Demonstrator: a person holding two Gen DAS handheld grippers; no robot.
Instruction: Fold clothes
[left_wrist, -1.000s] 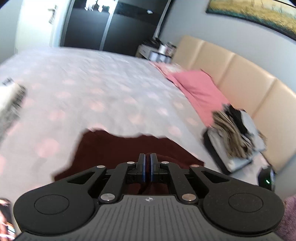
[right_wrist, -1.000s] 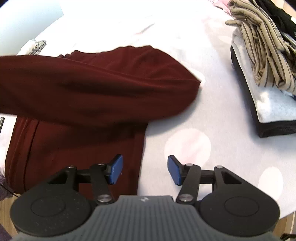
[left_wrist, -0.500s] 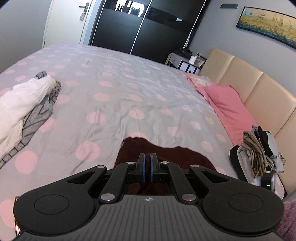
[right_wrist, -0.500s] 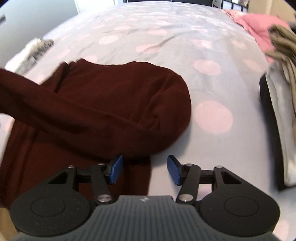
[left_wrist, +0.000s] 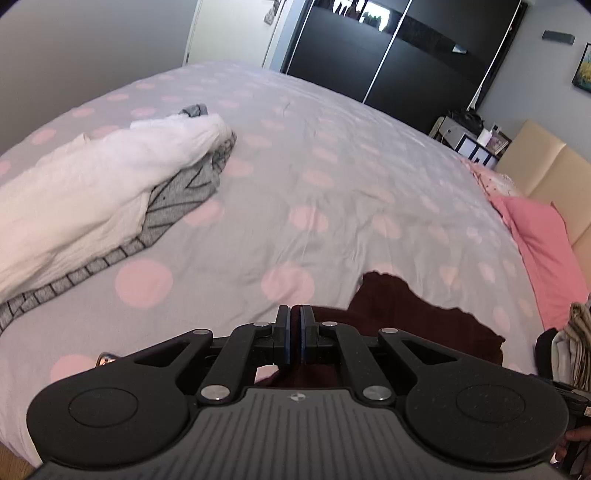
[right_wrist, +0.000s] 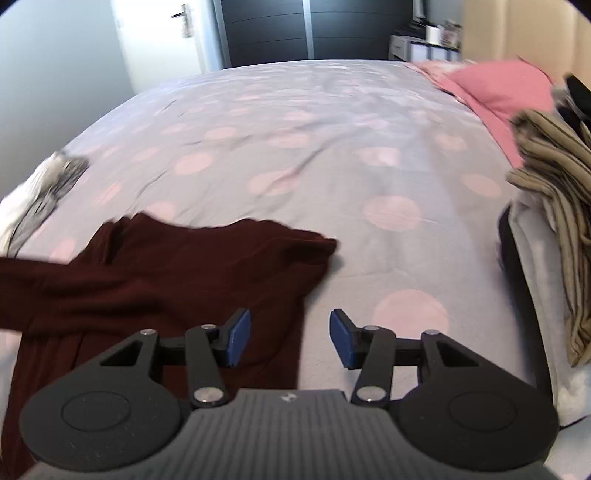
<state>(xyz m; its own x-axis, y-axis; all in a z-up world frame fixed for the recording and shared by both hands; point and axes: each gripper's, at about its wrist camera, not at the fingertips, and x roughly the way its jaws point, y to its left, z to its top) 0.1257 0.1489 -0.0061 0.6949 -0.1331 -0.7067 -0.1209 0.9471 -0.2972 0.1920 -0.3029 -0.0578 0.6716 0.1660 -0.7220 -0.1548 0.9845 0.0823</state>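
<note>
While maroon garment (right_wrist: 177, 280) spread, striped stack (right_wrist: 554, 206) beside, white heap (left_wrist: 92, 192) apart.

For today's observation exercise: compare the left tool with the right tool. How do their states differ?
The left tool is shut, pads together over the maroon garment; whether it pinches cloth is hidden. The right tool is open, gripping nothing, its left pad above the garment's edge. Both have blue pads.

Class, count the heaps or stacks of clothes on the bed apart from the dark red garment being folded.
2: a white-and-grey heap at the bed's left, and a stack topped by striped fabric at the right beside the pink pillow. More may lie outside view.
</note>
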